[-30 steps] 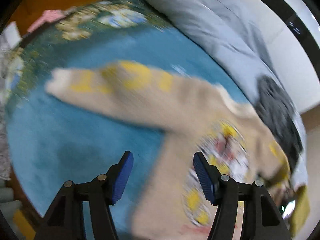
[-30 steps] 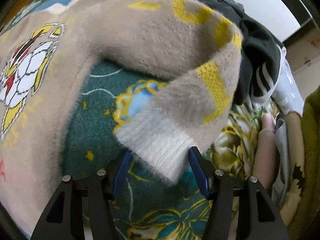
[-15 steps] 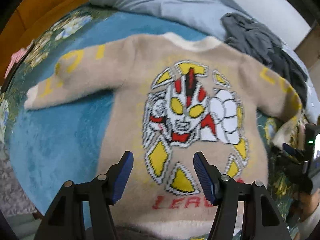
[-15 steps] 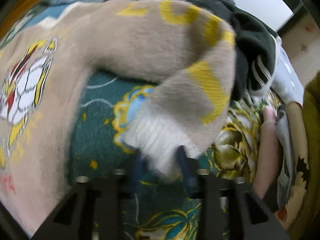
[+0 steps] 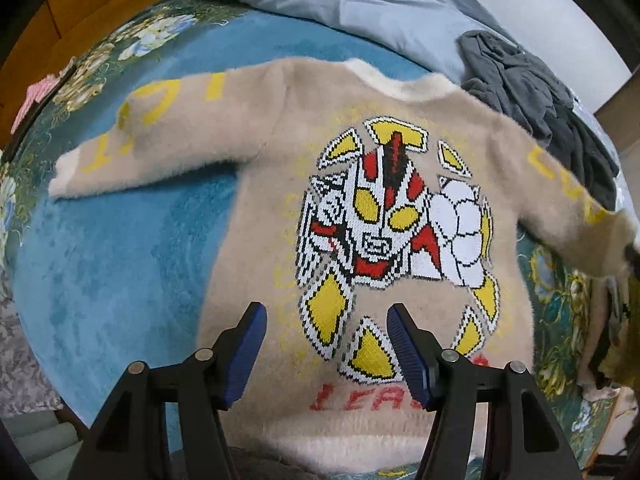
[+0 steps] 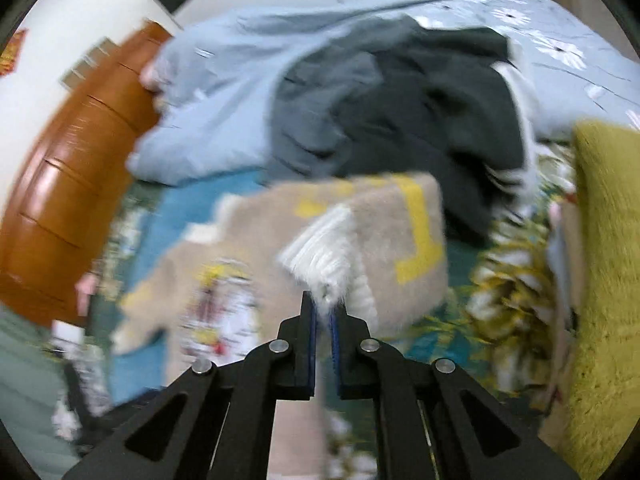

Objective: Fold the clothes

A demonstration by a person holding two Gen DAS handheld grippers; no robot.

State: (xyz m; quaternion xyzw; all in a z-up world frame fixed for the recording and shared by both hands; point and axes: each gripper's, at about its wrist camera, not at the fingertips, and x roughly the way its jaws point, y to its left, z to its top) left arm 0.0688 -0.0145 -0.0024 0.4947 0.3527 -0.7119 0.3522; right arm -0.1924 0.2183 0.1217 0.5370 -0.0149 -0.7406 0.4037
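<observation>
A fuzzy beige sweater [image 5: 256, 216] with a red, white and yellow robot-face print lies face up on a blue floral blanket [image 5: 112, 256]. Its left sleeve [image 5: 132, 148] stretches out flat toward the left. My left gripper [image 5: 324, 324] hovers open above the lower hem, holding nothing. In the right wrist view my right gripper [image 6: 323, 310] is shut on the white ribbed cuff [image 6: 324, 260] of the right sleeve [image 6: 400, 232], lifted off the blanket; that view is blurred. In the left wrist view the right sleeve [image 5: 568, 196] runs off to the right edge.
A pale blue duvet [image 5: 360, 4] lies bunched behind the sweater with a dark grey garment [image 5: 532, 92] piled on it. An olive-yellow fuzzy cloth [image 6: 604, 280] sits at the right. A wooden headboard [image 6: 68, 184] stands at the left in the right wrist view.
My right gripper closed on the sleeve cuff and lifted it, swinging its view upward. The left gripper stayed open and swung from the left sleeve to over the sweater's printed front.
</observation>
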